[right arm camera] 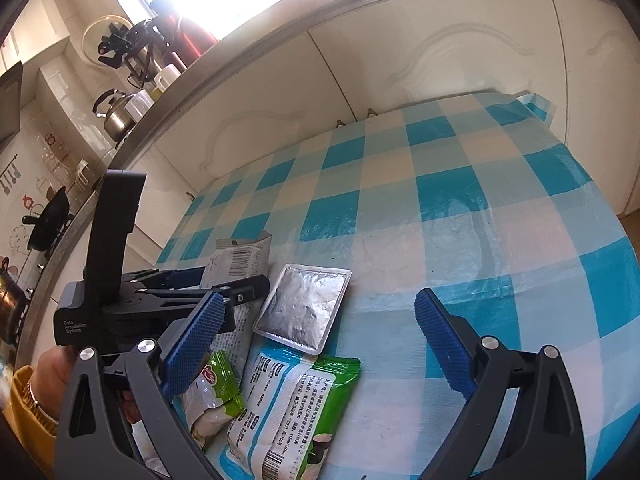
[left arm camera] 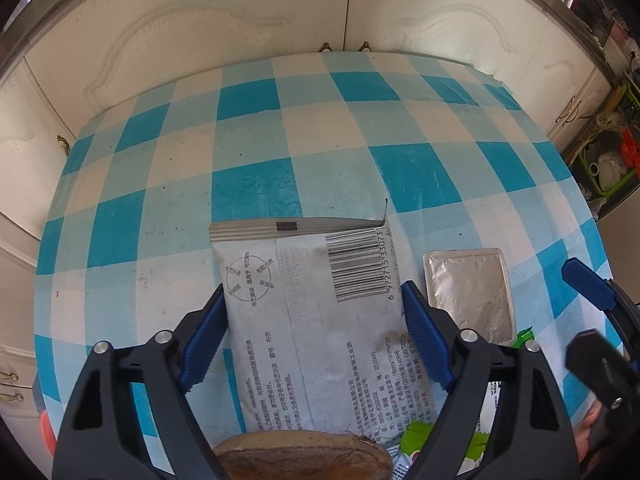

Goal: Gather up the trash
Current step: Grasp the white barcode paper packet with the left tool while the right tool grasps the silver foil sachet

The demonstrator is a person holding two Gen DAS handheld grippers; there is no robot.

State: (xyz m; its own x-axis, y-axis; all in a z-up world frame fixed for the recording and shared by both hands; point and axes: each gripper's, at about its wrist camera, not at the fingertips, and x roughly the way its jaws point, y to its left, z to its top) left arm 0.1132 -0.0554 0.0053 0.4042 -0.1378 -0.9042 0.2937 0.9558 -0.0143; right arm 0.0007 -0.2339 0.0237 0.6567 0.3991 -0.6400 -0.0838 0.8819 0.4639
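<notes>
A large white wipes packet with a barcode lies on the blue checked tablecloth. My left gripper is open with its blue pads on either side of the packet, just beside its edges. A silver foil pouch lies to its right; it also shows in the right wrist view. Green and white snack wrappers and a small green wrapper lie near the table's front. My right gripper is open and empty above the foil pouch and wrappers.
A brown round object sits at the bottom of the left wrist view. White cabinet doors stand behind the table. A counter with a kettle and flasks runs at the left. A green rack with items stands at the right.
</notes>
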